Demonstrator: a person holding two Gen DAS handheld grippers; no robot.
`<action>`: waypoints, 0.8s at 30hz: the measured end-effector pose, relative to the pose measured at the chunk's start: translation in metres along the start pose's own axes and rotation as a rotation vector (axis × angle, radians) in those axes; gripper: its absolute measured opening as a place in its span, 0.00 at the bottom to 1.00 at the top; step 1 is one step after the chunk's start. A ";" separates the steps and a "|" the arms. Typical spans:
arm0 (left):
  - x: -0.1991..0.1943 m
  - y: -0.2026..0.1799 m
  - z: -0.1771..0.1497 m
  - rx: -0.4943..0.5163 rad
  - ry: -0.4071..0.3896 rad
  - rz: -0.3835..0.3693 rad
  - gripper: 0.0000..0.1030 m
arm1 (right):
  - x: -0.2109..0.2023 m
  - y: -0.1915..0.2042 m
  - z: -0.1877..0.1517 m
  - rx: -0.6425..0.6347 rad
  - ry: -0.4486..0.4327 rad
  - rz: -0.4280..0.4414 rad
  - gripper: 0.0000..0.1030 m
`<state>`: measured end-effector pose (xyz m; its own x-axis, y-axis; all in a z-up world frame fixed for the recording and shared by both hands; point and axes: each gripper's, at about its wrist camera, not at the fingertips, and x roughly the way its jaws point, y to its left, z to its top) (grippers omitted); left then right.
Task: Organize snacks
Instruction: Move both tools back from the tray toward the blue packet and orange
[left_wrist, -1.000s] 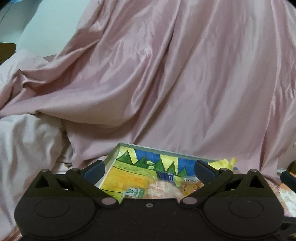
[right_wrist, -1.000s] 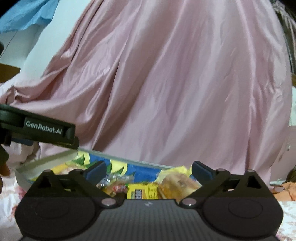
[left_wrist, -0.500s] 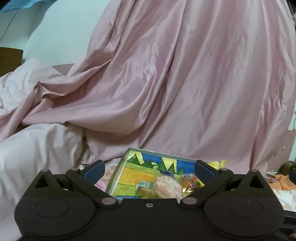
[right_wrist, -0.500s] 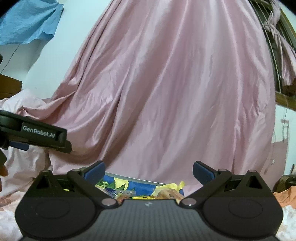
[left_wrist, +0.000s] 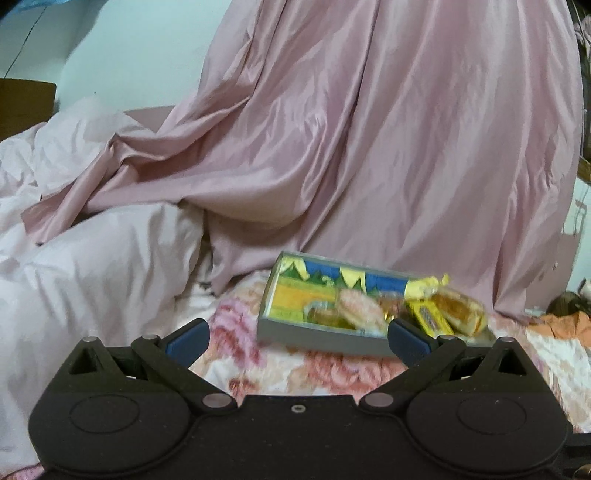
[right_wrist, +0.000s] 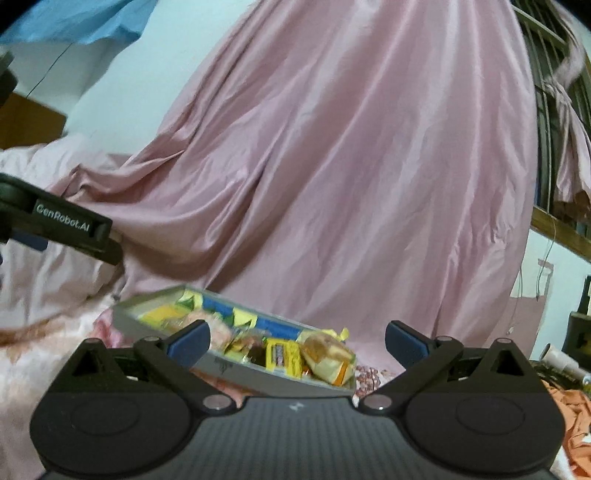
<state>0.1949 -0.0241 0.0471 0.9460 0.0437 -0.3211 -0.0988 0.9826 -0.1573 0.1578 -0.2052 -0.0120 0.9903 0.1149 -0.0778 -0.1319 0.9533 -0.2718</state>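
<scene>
Nearest, left gripper (left_wrist: 297, 338): seen spread wide, nothing held between the blue pads; it is poised above the floral bedspread (left_wrist: 295, 369), short of the box.
Right gripper (right_wrist: 297, 338): likewise spread apart and empty, with the box showing between and just beyond its fingers.
Bed: a soft, yielding bedspread is what the box rests on, so pressing down is judged likely to tilt it.
Box (left_wrist: 321, 334): a shallow grey-walled cardboard box with a bright printed lining, lying flat on the bed; it is judged light and fairly stiff, best taken by a side wall.
Snacks (left_wrist: 424, 314): small wrapped pieces are piled at the box's right end, one round pale wafer (left_wrist: 356, 308) and a yellow packet (right_wrist: 280, 354) among them, with the left part of the box bare.
Handling: the wrappers are judged light, crinkly and slippery, the contents crushable; a gentle pinch on a wrapper's body or twisted end is advised.
Top bun-like pack (right_wrist: 328, 354): it sits highest, at the box's right rim, and is judged easiest to reach.
Farthest, pink curtain (left_wrist: 369, 129): it hangs behind the box, its hem lying close to the far wall.
</scene>
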 end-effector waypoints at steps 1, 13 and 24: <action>-0.002 0.002 -0.004 0.005 0.006 -0.004 0.99 | -0.005 0.005 -0.002 -0.011 0.012 0.005 1.00; -0.012 0.024 -0.043 0.054 0.134 -0.089 0.99 | -0.038 0.028 -0.030 0.031 0.218 0.050 1.00; 0.009 0.017 -0.084 0.167 0.279 -0.170 0.99 | -0.021 0.029 -0.050 0.071 0.365 0.054 1.00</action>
<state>0.1760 -0.0223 -0.0365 0.8217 -0.1507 -0.5496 0.1257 0.9886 -0.0830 0.1305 -0.1936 -0.0662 0.8999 0.0711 -0.4302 -0.1679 0.9670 -0.1914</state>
